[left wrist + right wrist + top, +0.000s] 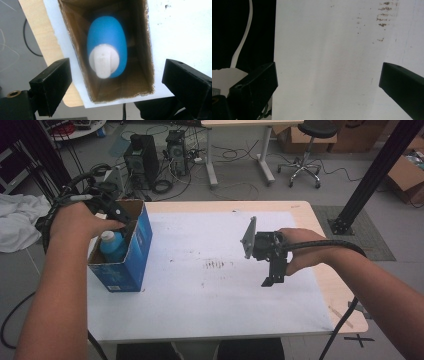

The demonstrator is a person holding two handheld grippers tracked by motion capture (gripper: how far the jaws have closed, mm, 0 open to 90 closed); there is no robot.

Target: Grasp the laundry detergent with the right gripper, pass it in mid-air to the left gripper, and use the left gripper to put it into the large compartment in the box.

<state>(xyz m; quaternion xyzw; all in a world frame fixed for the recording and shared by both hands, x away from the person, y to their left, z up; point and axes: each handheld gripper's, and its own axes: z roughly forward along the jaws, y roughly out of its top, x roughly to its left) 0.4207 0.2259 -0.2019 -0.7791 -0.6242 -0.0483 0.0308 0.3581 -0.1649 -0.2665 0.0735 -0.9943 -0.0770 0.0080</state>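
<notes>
high view looks down over the table (210, 310); left claw view peers closely into the box (147, 50).

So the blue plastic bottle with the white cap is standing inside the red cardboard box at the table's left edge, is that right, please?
Not quite: the cardboard box is blue, not red, as the high view shows. The blue plastic bottle with the white cap does stand inside it.

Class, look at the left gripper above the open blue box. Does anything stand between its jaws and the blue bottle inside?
Nothing visible does. The left gripper hangs over the blue box with its jaws apart, and the blue bottle stands uncovered below, white cap up. Only the box's walls hem it in at the sides.
</notes>
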